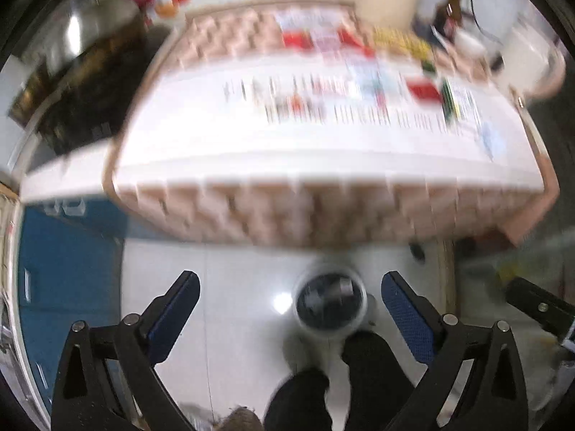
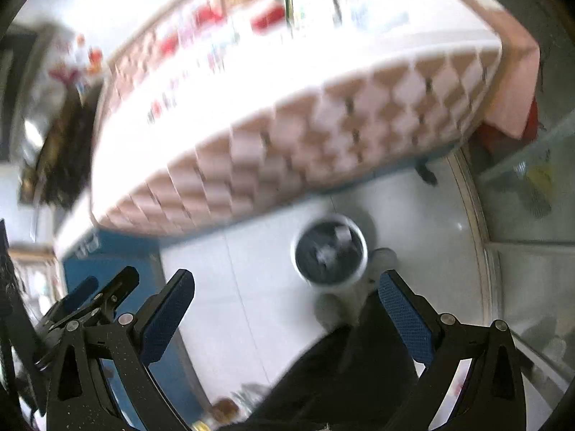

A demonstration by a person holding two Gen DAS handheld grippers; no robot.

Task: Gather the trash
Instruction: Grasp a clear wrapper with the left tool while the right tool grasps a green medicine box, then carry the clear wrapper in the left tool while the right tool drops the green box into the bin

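Both views are blurred by motion. A round white trash bin with a dark liner (image 1: 330, 301) stands on the pale tiled floor below the table; it also shows in the right wrist view (image 2: 330, 249). My left gripper (image 1: 291, 300) is open and empty, high above the floor, with the bin between its fingers in the view. My right gripper (image 2: 287, 298) is open and empty too. The table with a checked pink cloth (image 1: 287, 212) carries red packets (image 1: 424, 91), printed paper and other litter, too blurred to tell apart. The right gripper's body shows at the left view's right edge (image 1: 539, 307).
The person's dark-trousered legs and white shoes (image 1: 359, 370) stand beside the bin. A blue cabinet (image 1: 68, 258) is at the left. A glass panel and doorway threshold (image 2: 521, 186) lie at the right. A bottle (image 1: 451, 3) and white containers stand at the table's far end.
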